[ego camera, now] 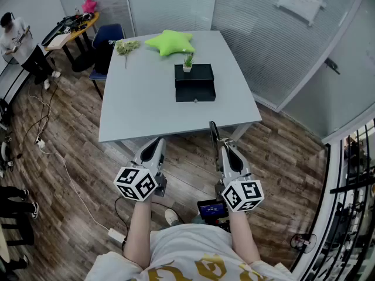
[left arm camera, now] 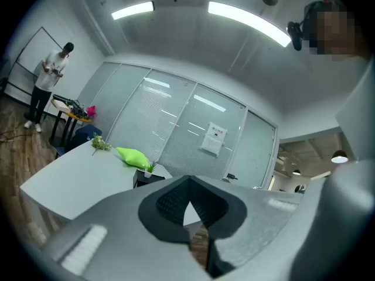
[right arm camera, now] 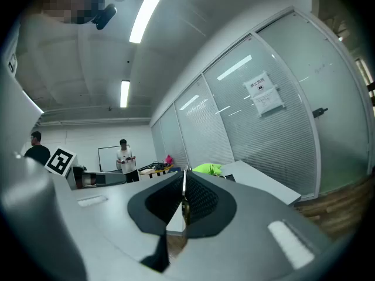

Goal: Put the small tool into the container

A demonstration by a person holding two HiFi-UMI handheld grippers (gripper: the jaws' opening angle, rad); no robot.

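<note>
right gripper clamps a thin small tool (metallic edge); left gripper closed, empty.

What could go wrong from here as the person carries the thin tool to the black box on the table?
1. The tool is a thin sliver pinched between the jaws of the right gripper and sticks out ahead. It might pivot or slip out over the floor before reaching the table.
2. A small potted plant stands on top of the black box. A gripper coming in could tip it over.
</note>
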